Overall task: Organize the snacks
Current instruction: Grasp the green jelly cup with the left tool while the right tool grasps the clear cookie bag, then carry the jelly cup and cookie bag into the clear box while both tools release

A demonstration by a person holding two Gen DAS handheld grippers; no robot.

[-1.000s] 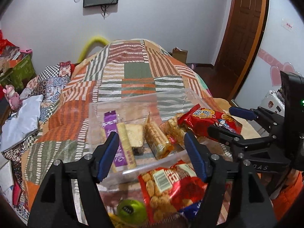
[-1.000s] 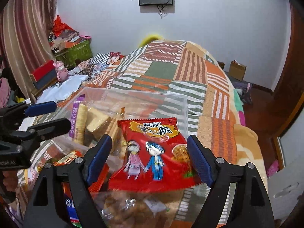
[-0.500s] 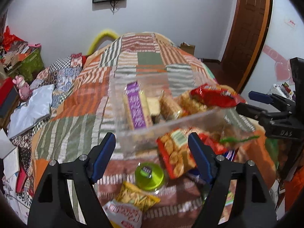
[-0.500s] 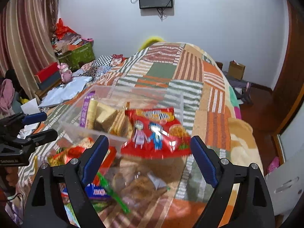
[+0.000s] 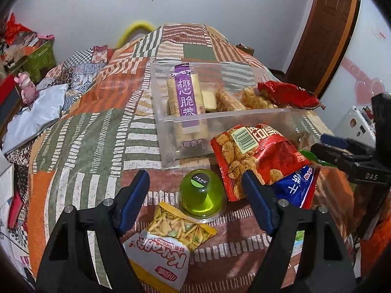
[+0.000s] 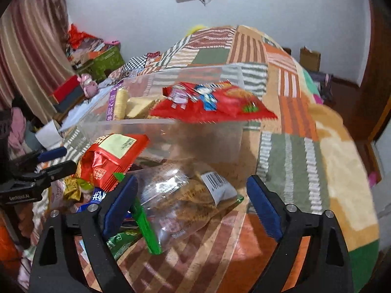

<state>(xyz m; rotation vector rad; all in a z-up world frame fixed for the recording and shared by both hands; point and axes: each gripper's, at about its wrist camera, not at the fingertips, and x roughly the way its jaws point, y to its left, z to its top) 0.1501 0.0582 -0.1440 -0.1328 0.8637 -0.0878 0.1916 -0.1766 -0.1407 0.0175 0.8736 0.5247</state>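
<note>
A clear plastic bin [image 5: 220, 118] [image 6: 195, 136] stands on the patchwork bedspread. It holds a purple wafer-roll pack [image 5: 187, 97], biscuits and a red cartoon bag [image 5: 288, 94] [image 6: 215, 105] lying across its right end. My left gripper [image 5: 195, 194] is open over a green jelly cup [image 5: 201, 200], pads clear of it. Beside the cup lie a yellow snack bag [image 5: 171, 239], a red barcode bag [image 5: 256, 156] and a blue bag [image 5: 298, 185]. My right gripper [image 6: 193, 195] is open, its jaws opening, with a clear bag of brown snacks [image 6: 185, 202] between them, untouched.
Each gripper shows at the edge of the other's view. The bed drops off at the right toward a wooden door [image 5: 325, 31]. A green box [image 5: 40, 58], a pink toy [image 5: 25, 88] and piled clutter sit left of the bed.
Both grippers drew back from the bin and sank toward the loose snacks in front. The red cartoon bag, earlier between the right jaws, now rests on the bin. Both jaws stand wider.
</note>
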